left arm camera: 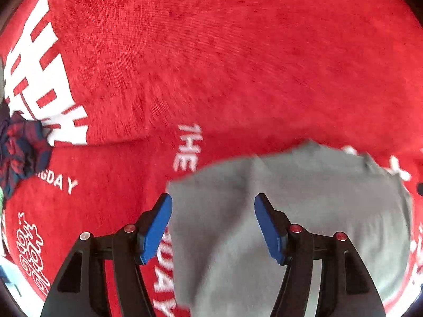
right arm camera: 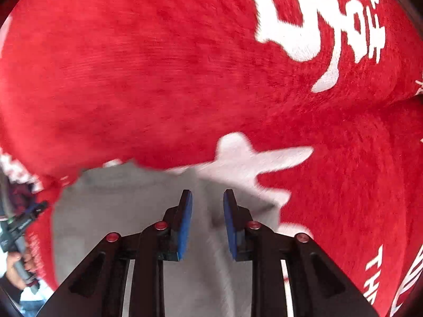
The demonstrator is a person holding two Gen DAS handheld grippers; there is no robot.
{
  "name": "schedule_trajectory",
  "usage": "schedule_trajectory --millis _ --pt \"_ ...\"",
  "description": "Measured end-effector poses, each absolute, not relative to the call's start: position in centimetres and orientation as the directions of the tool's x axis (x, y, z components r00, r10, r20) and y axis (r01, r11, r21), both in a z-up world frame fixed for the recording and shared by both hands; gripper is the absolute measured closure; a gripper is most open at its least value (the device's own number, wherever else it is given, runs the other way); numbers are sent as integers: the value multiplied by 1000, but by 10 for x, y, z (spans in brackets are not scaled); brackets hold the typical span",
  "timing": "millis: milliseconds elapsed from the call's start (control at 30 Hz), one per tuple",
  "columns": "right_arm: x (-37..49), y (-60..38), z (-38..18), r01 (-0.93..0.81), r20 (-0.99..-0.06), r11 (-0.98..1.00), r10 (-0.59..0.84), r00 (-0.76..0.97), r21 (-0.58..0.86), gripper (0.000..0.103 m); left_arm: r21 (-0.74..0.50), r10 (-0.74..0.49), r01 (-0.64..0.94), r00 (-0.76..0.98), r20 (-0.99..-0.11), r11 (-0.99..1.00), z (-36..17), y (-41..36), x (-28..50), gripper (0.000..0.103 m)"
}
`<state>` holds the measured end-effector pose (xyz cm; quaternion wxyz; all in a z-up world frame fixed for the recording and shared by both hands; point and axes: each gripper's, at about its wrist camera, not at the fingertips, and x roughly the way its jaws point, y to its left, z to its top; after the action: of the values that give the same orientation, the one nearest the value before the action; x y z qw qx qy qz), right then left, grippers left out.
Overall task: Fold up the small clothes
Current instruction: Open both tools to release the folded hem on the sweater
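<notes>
Here the small grey knit garment (left arm camera: 304,211) lies on the red plush blanket (left arm camera: 211,66); left gripper (left arm camera: 212,211) wide, right gripper (right arm camera: 207,206) narrowly parted, both empty, apparently releasing a fold.

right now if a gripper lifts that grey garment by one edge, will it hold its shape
Probably not. The grey garment lies limp with soft creases on the red blanket, so it would likely droop. It looks thin, so probably light. The blanket's plush pile may drag on it if pushed.
</notes>
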<state>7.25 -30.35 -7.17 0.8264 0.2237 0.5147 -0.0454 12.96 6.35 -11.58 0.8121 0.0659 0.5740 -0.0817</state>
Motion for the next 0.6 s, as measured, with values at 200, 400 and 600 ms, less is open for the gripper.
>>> schedule_trajectory --millis 200,400,600 --pt "51 -259 -107 254 -901 902 247 357 348 78 27 -24 219 225 -974 975 -155 47 79 37" --pt "19 -292 -112 347 -907 875 204 369 338 82 53 25 124 211 -977 991 -159 85 61 34" --pt "-21 -300 -95 391 -841 764 356 407 513 51 -108 -103 -63 91 -991 992 -152 142 40 34"
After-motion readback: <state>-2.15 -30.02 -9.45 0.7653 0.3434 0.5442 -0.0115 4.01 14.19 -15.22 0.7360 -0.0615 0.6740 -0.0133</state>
